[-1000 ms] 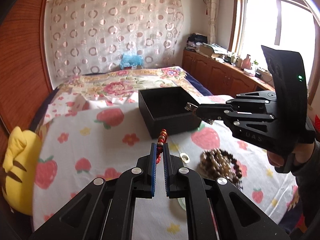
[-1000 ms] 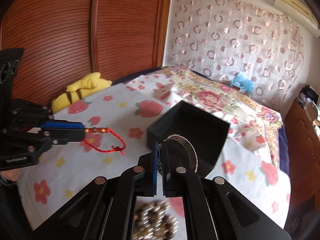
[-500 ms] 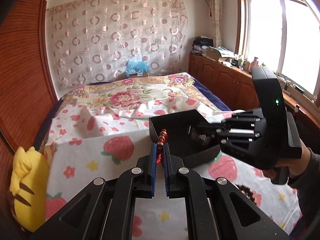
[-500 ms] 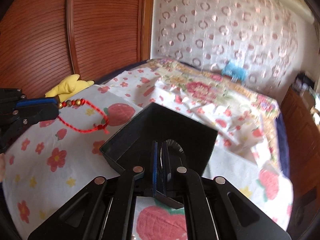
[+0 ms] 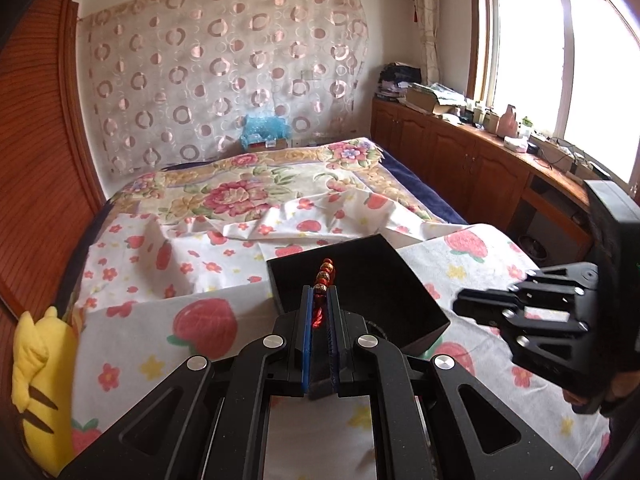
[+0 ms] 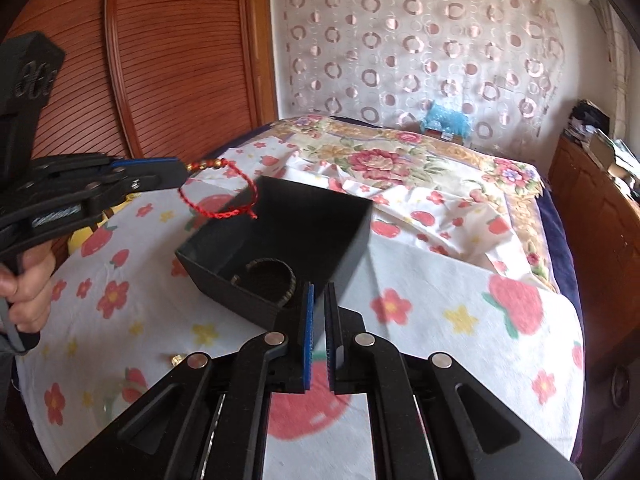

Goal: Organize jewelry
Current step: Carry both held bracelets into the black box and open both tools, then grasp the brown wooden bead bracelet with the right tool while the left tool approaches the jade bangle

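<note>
A black open box [image 5: 360,280] sits on the strawberry-print bedspread; it also shows in the right wrist view [image 6: 280,236]. My left gripper [image 5: 320,300] is shut on a red cord bracelet with gold beads [image 5: 325,274], held above the box's near-left rim; its loop [image 6: 224,196] hangs over the box's far-left corner. A silver bangle [image 6: 268,276] lies inside the box. My right gripper [image 6: 319,304] is slightly open and empty, just outside the box's near corner; it also shows at right in the left wrist view [image 5: 460,306].
A yellow plush toy [image 5: 36,376] lies at the bed's left edge. A small gold ring [image 6: 178,358] lies on the spread at front left. A wooden cabinet [image 5: 472,168] runs along the right under the window. A wooden wardrobe [image 6: 160,60] stands at left.
My right gripper has let the silver bangle go into the box and pulled back out, now empty. My left gripper has carried the red bracelet forward over the box.
</note>
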Demonstrator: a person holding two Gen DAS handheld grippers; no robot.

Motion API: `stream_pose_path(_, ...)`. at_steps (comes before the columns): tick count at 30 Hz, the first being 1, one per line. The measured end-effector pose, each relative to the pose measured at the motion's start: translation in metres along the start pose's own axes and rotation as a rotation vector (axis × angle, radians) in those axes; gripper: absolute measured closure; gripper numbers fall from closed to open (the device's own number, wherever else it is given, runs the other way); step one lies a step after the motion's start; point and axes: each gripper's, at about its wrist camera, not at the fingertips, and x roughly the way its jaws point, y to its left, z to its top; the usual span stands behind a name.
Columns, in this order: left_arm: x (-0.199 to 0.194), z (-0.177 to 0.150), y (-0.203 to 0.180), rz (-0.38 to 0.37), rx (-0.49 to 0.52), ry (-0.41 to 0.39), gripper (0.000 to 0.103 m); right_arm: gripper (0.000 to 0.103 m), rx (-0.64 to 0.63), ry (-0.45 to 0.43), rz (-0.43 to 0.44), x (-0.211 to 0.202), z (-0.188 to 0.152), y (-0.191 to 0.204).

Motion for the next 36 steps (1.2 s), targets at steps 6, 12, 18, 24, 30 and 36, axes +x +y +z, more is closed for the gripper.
stream_pose_path(6,0.0,0.001,-0.011,-0.012,0.012,-0.008,0.068,0.096,0.043,-0.013,-0.011,-0.014,-0.022,-0.007)
stream_pose_path(12,-0.017,-0.015,-0.013,-0.028,0.007,-0.005,0.062,0.091,0.061,-0.023,-0.01,-0.035,-0.044,0.002)
stream_pose_path(18,-0.037,-0.046,-0.016,-0.045,0.005,0.014,0.059,0.07,0.068,-0.025,0.035,-0.047,-0.059,0.02)
stream_pose_path(24,-0.053,-0.083,-0.016,-0.028,0.011,0.035,0.052,0.07,0.018,0.047,0.069,-0.039,-0.074,0.042)
stream_pose_path(30,-0.061,-0.111,-0.009,-0.05,-0.025,0.073,0.052,0.07,0.007,0.104,0.064,-0.026,-0.084,0.045)
stream_pose_path(36,-0.064,-0.128,-0.003,-0.057,-0.05,0.098,0.051,0.07,0.011,0.139,0.089,-0.018,-0.086,0.045)
